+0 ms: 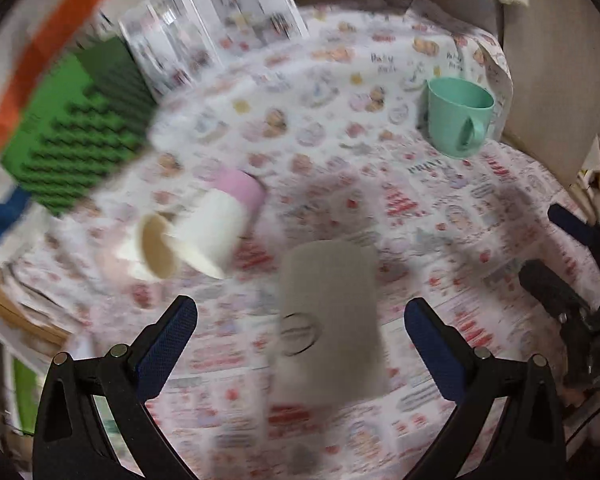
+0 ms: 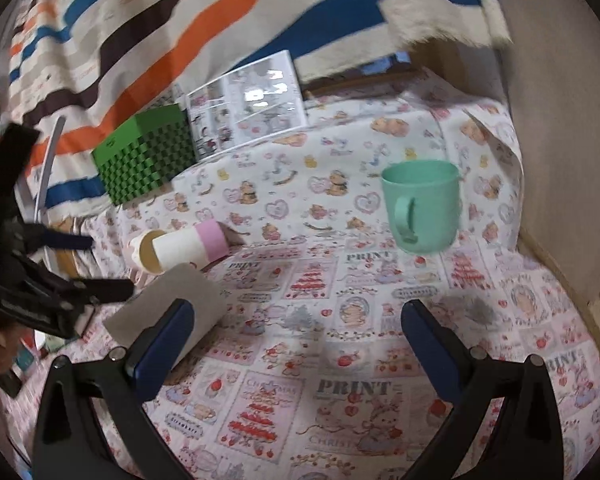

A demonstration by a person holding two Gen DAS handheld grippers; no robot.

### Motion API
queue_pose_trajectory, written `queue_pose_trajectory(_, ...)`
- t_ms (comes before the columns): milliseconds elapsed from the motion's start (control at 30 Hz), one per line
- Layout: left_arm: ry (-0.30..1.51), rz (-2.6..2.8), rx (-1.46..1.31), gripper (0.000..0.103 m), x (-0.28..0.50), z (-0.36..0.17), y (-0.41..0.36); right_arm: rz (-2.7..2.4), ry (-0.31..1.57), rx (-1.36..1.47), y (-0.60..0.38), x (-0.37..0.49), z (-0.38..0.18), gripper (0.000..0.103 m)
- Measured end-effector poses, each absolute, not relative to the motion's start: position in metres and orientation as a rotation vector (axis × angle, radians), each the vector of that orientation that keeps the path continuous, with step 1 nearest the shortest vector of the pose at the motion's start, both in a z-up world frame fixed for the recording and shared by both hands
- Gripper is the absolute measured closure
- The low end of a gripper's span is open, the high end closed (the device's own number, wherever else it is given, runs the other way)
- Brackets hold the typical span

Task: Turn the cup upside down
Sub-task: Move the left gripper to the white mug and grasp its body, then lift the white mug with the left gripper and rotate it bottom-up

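Plainly, the mint-green cup [image 2: 422,206] stands upright, handle facing the camera.

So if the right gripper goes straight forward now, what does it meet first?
Probably only the printed tablecloth: the open jaws frame bare cloth. The green cup stands farther on and slightly right, though depth is unclear.

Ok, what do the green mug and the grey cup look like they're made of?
Green mug: probably plastic, with a matte, even mint colour, thin rim and moulded handle. Grey cup: looks like matte plastic or coated card, dull with no shine; blur leaves it open.
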State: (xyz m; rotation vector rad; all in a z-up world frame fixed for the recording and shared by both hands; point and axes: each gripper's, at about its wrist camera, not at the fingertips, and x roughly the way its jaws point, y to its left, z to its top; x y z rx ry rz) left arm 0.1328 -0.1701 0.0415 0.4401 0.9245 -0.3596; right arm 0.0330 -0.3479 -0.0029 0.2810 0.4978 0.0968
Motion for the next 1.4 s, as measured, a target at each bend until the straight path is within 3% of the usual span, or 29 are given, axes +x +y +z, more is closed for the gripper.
queue_pose_trajectory(367, 1.258, -0.438, 0.197, 0.000, 0.203, -0.008, -0.170, 0.088, 0.489, 0.247, -0.344, 0.032, -0.001, 0.000)
queue_pose_trajectory(533, 1.283, -0.394, 0.209, 0.009, 0.210, -0.021, -0.173, 0.060, 0.490, 0.241, -0.344, 0.034, -0.001, 0.000)
queue_pose_trajectory(567, 1.298, -0.404, 0.199, 0.014, 0.211, -0.024, -0.173, 0.050, 0.489, 0.241, -0.344, 0.034, -0.001, 0.000)
queue_pose_trajectory(600, 1.316, -0.401, 0.179, 0.025, 0.212, -0.026, -0.172, 0.055, 0.489, 0.247, -0.346, 0.034, -0.002, 0.000)
queue_pose_trajectory(667, 1.333, -0.377, 0.128, 0.026, 0.210, -0.025, -0.165, 0.056, 0.500, 0.259, -0.348, 0.035, -0.003, 0.000)
queue_pose_trajectory(1033, 1.007, -0.436, 0.188, 0.027, 0.138, 0.069, -0.137, 0.061, 0.522, 0.264, -0.347, 0.037, -0.005, 0.000)
queue_pose_trajectory(1400, 0.761, -0.404, 0.096, 0.027, 0.124, 0.051, -0.111, 0.061, 0.532, 0.268, -0.348, 0.038, -0.006, 0.000)
